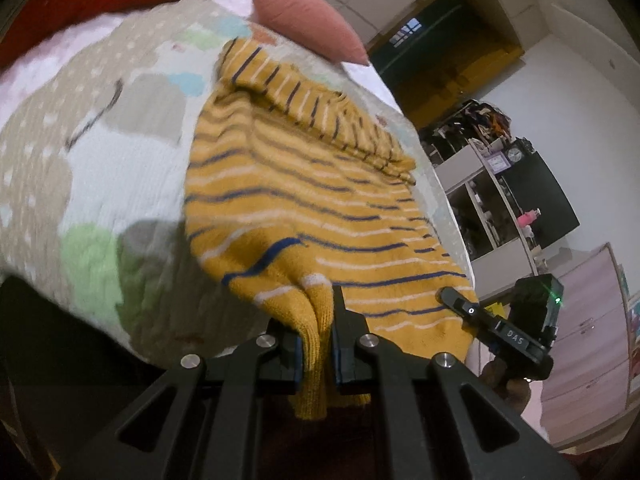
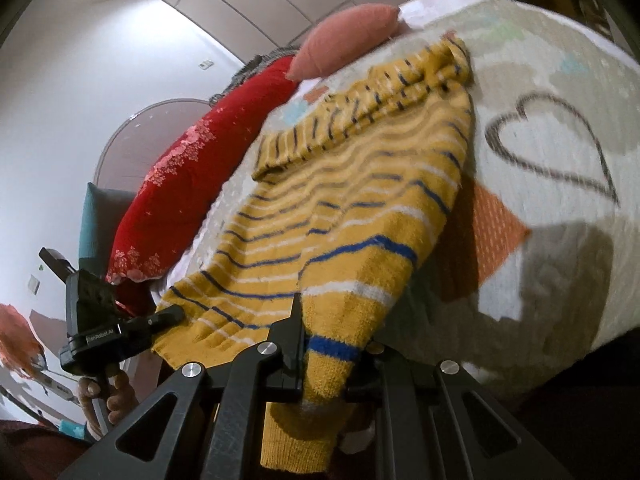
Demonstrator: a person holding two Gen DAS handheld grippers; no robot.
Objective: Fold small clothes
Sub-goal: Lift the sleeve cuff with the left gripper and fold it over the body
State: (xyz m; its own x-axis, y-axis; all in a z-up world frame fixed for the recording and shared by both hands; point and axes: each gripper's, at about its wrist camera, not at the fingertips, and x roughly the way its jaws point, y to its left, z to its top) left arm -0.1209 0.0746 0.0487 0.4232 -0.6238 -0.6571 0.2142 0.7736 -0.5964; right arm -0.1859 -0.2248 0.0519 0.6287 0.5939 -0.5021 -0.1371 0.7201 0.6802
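- The bed (image 1: 80, 184) is the largest thing here, covered by a pale quilt (image 2: 560, 80) printed with grey, green, blue and orange patches and a dark heart outline (image 2: 560, 148); every place below is given relative to this bed.
- A red blanket (image 2: 192, 184) with a pink flower print lies bunched along the bed's far side, at the left in the right wrist view and at the top left in the left wrist view.
- The yellow knitted sweater (image 1: 304, 196), striped in blue and white, lies spread on the quilt across the middle of the bed, its ribbed far edge folded back on itself toward the cushion, its near hem lifted off the bed's near edge at two corners.
- A pink cushion (image 1: 308, 24) sits at the far end of the bed, just beyond the sweater's folded far edge.
- A cluttered shelf unit (image 1: 492, 200) stands against the white wall well apart from the bed, at the right in the left wrist view.
- The left gripper (image 1: 320, 344) hangs at the bed's near edge, clenched on a bunched corner of the sweater's hem, which droops down between its fingers.
- The right gripper (image 2: 324, 356) hangs at the same near edge, clenched on the other corner of the hem, a fold with a broad blue stripe draping through and below its fingers.
- A hand (image 2: 108, 396) wraps the handle of the left gripper, seen low at the left in the right wrist view, beside the bed's near edge.
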